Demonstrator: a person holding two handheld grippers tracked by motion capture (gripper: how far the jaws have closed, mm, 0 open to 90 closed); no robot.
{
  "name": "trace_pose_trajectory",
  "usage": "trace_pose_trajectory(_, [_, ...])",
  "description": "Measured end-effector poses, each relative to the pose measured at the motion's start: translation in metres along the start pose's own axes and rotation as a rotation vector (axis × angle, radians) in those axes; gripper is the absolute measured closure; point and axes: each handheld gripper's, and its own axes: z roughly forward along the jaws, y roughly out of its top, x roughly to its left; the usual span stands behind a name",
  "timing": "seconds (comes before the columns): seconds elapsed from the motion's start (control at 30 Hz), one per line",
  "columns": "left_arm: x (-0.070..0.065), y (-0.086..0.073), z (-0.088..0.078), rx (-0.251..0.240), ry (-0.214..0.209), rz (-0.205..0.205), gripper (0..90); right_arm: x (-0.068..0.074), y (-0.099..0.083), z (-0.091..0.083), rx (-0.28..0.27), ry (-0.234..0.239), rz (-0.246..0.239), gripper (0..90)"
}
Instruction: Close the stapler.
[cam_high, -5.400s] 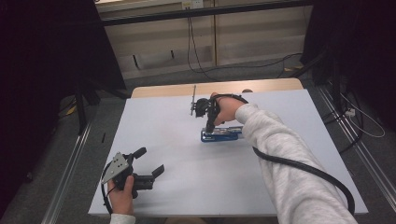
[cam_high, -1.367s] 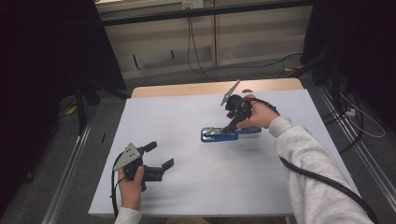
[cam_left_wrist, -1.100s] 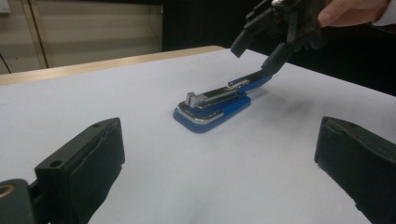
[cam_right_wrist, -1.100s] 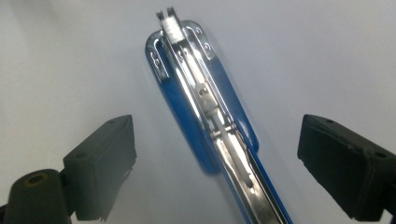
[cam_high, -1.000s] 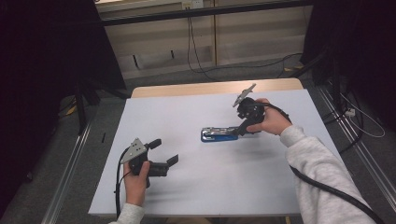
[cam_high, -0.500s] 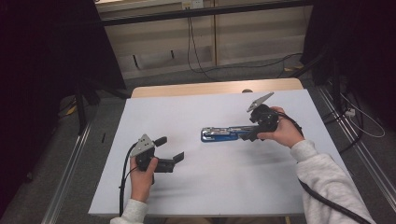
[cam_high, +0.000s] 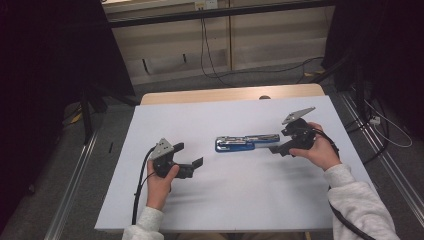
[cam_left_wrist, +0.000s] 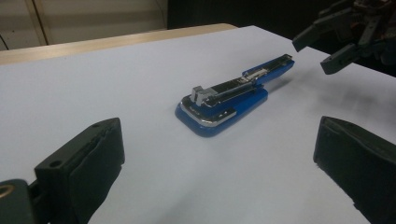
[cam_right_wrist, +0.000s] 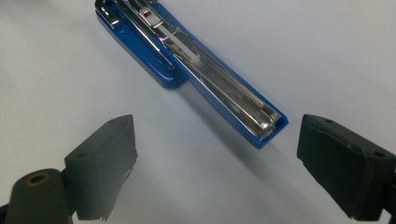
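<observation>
White sheeting covers the table (cam_high: 235, 200), and its near edge is where the person's two forearms come in, grey sleeves showing at the bottom of the high view. On the near left, the left gripper (cam_high: 192, 168) sits low over the sheet in the person's left hand (cam_high: 159, 182), its jaws spread wide and holding nothing; its cable trails back toward the table edge. From its own camera the two black jaws stand well apart with bare white surface between them.

Farther in, near the middle of the table, lies the blue stapler (cam_high: 247, 142), flat on the sheet with its length running left to right (its chrome top arm catches the light). It is opened out, the blue base at its left half and the metal staple channel stretching to the right.

Just beside the stapler's right end is the right gripper (cam_high: 278, 148), held in the right hand (cam_high: 320, 150), jaws spread and apart from the stapler. Its camera shows the channel's tip lying between the jaws, untouched.

Beyond the sheet a strip of wooden tabletop (cam_high: 230, 95) shows, then floor and cables.
</observation>
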Motion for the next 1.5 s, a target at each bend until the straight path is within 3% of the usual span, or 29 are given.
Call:
trace_pose_trajectory(0.17, [0.002,0.005,0.008,0.02,0.014,0.007,2.1,-0.003,-0.007,-0.006,-0.033,-0.027,0.025,12.2])
trace_pose_trajectory(0.27, [0.002,0.007,0.014,0.023,0.017,0.005,2.1,-0.005,-0.01,-0.007,-0.02,-0.043,0.026,14.5])
trace_pose_trajectory(0.37, [0.002,0.009,0.021,0.045,0.02,0.015,4.6,-0.006,-0.013,-0.009,-0.028,-0.06,0.038,18.3])
trace_pose_trajectory(0.43, [0.001,0.01,0.025,0.058,0.022,0.016,6.3,-0.007,-0.014,-0.011,-0.027,-0.09,0.032,25.6])
trace_pose_trajectory(0.53, [0.001,0.011,0.03,0.066,0.029,0.026,14.5,-0.009,-0.017,-0.012,-0.039,-0.112,0.041,33.7])
trace_pose_trajectory(0.6, [0.001,0.011,0.034,0.071,0.035,0.007,20.3,-0.01,-0.019,-0.013,-0.041,-0.121,0.049,38.7])
trace_pose_trajectory(0.7, [0.001,0.013,0.038,0.117,0.05,0.006,29.2,-0.01,-0.021,-0.012,-0.047,-0.128,0.06,49.6])
trace_pose_trajectory(0.8, [0.002,0.015,0.043,0.122,0.053,-0.001,38.5,-0.011,-0.023,-0.012,-0.046,-0.147,0.076,60.3])
trace_pose_trajectory(0.87, [0.003,0.015,0.046,0.134,0.052,-0.007,48.1,-0.011,-0.025,-0.009,-0.043,-0.153,0.093,66.2])
trace_pose_trajectory(1.07, [0.01,0.009,0.056,0.184,0.063,-0.037,75.0,-0.01,-0.026,0.002,-0.002,-0.185,0.083,85.2])
trace_pose_trajectory(1.17, [0.012,0.006,0.061,0.201,0.07,-0.047,85.7,-0.011,-0.025,0.005,0.004,-0.204,0.094,89.8])
trace_pose_trajectory(1.33, [0.013,0.005,0.069,0.25,0.069,-0.032,90.0,-0.013,-0.025,0.01,0.008,-0.195,0.106,90.0])
trace_pose_trajectory(1.37, [0.012,0.006,0.074,0.273,0.053,-0.027,90.0,-0.014,-0.024,0.013,0.017,-0.202,0.105,90.0])
trace_pose_trajectory(1.5, [0.009,0.008,0.083,0.286,0.062,-0.022,90.0,-0.014,-0.023,0.015,0.031,-0.199,0.092,90.0])
